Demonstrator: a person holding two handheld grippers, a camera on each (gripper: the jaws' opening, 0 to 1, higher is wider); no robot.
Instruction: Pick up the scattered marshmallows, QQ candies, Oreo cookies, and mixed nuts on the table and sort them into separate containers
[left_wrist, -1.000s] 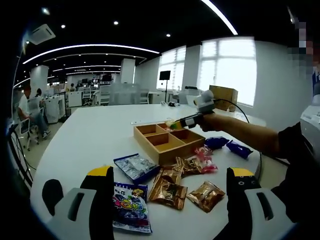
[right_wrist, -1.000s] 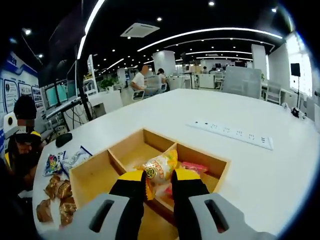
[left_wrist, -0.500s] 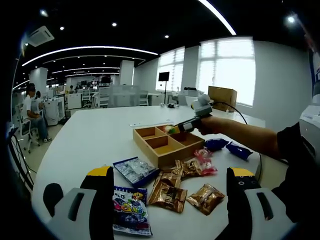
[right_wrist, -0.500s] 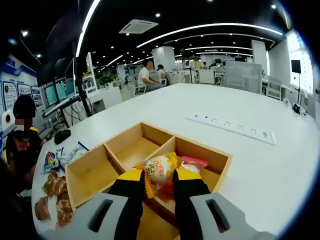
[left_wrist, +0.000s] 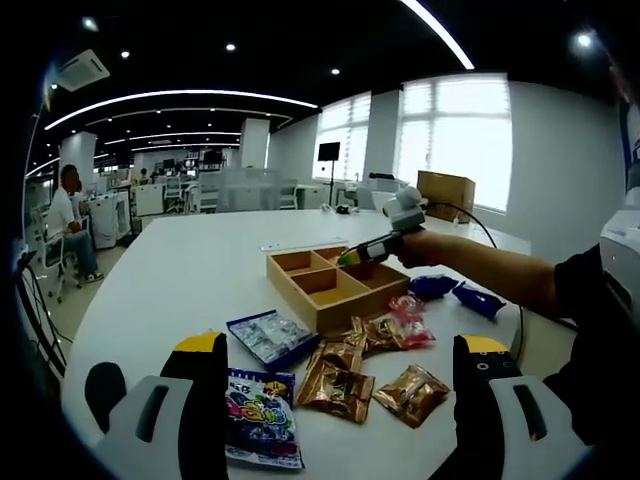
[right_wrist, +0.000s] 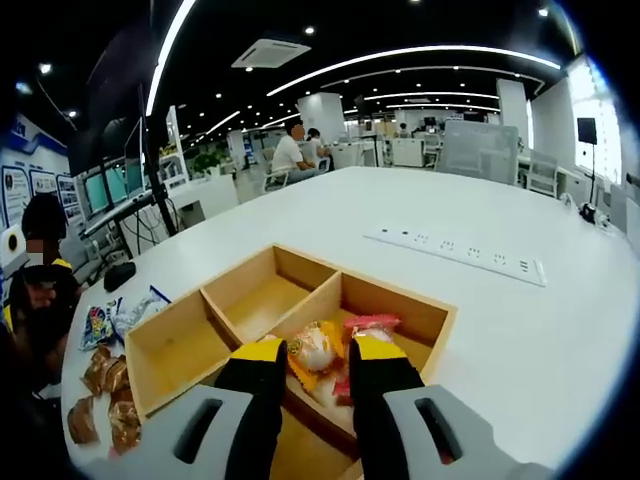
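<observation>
Four compartments divided the wooden tray, which sat on the big white table, and the right gripper hung directly over the compartment nearest it. Between its yellow-tipped jaws lay an orange-and-yellow candy packet, seen in the gap with the jaws a little apart; whether they gripped it or had let it rest in the compartment could not be told. A pink packet lay just beyond it in the same compartment, while the other three compartments showed bare wood. The right gripper view also took in a white power strip farther along the table. Seen from the left gripper view, the person's right forearm reached straight out over the table from the right, the hand carrying the gripper down toward the tray's far side. That view laid out what stayed loose: a blue cartoon-printed bag closest, a clear blue-edged packet next to the tray, several gold foil packets, pink wrapped sweets, and two blue packets beyond the tray. The left gripper hovered above the near table edge with its jaws spread wide and nothing between them.
</observation>
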